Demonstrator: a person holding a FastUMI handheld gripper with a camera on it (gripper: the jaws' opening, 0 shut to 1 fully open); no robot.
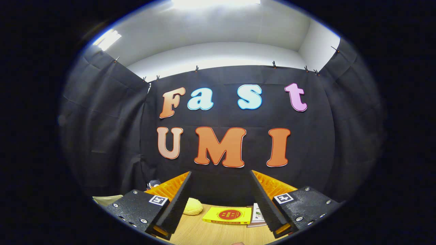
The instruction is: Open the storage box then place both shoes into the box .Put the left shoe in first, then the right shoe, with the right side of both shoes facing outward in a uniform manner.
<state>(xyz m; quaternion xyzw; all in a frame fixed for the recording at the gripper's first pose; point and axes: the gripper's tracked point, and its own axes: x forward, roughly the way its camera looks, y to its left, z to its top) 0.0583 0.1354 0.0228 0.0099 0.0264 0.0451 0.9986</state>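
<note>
The gripper [220,177] was held level, well above the table [218,233], looking at the black cloth wall [316,146] of the booth. Its fingers [177,204] stood wide apart, with nothing between them but air. Low in the gap between them, on the wooden table, lay a yellow book [227,215] with a red round mark on its cover. Just beside the book, partly hidden behind one finger, lay a white booklet [258,217]. On the book's other side, close to the other finger, sat a pale yellow soft lump [192,206]; what it was I could not tell. A small dark and white object [153,184] peeked out beyond that finger, too hidden to name. A pale flat edge [107,199] showed just below it. Above the cloth, the white wall [218,51] and ceiling lights [107,39] were bright. Of the storage box and the shoes, I could not tell where they were.
</note>
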